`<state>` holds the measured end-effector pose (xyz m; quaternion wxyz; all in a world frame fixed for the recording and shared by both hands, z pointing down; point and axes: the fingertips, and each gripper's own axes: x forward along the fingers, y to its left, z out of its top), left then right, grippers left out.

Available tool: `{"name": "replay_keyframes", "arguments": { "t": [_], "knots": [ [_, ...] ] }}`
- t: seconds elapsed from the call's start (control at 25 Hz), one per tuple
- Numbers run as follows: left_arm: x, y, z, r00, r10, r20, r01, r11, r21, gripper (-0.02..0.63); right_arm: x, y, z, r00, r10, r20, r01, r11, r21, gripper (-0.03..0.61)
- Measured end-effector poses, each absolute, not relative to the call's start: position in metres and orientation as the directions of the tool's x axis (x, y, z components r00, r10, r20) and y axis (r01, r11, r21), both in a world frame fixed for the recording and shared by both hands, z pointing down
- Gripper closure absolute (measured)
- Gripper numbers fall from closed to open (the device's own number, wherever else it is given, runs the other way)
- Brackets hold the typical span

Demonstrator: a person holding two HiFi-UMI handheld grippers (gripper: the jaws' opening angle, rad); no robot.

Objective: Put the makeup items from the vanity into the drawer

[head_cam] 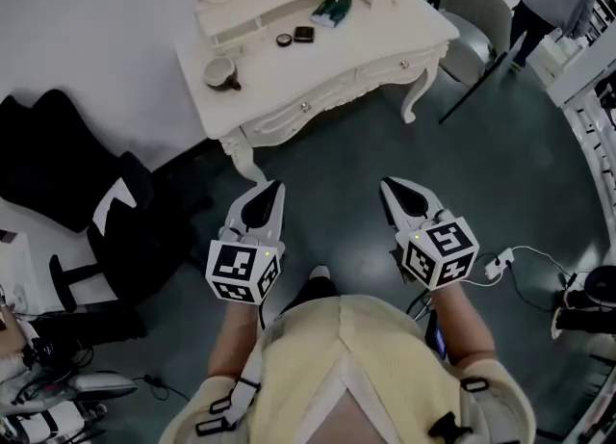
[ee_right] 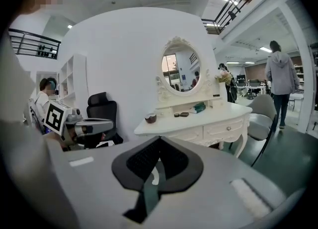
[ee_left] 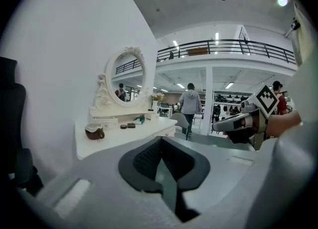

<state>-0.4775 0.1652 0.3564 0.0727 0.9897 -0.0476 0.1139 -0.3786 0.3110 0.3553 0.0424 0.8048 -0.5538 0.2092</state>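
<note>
Held left gripper (head_cam: 272, 186) and right gripper (head_cam: 390, 183) pinched together, empty, well away from the vanity (head_cam: 385, 39). Found makeup items (head_cam: 330, 11) near its back edge, drawer (head_cam: 308, 105) closed. Could have knocked the cup (head_cam: 221, 72) reaching in.

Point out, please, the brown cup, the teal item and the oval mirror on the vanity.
brown cup (ee_left: 94, 132): left gripper view, its body.
teal item (head_cam: 332, 10): head view, its middle.
oval mirror (ee_right: 180, 73): right gripper view, its glass.
</note>
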Motion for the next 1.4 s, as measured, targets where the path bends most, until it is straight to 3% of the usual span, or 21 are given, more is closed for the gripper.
{"name": "replay_keyframes", "arguments": {
  "t": [0.64, 0.76, 1.4],
  "knots": [
    [-0.402, 0.125, 0.375, 0.965, -0.023, 0.26, -0.056, -0.991, 0.121, 0.607, -0.335, 0.253, 0.384, 0.234, -0.872, 0.43, -0.922, -0.339, -0.187, 0.578],
    [-0.385, 0.115, 0.377, 0.96, -0.047, 0.277, -0.081, -0.99, 0.115, 0.553, -0.317, 0.235, 0.39, 0.184, -0.885, 0.428, -0.935, -0.291, -0.201, 0.577],
    [-0.254, 0.074, 0.395, 0.897, -0.219, 0.383, -0.255, -0.966, 0.046, 0.436, -0.181, 0.189, 0.408, -0.039, -0.888, 0.458, -0.967, -0.083, -0.243, 0.578]
  ]
}}
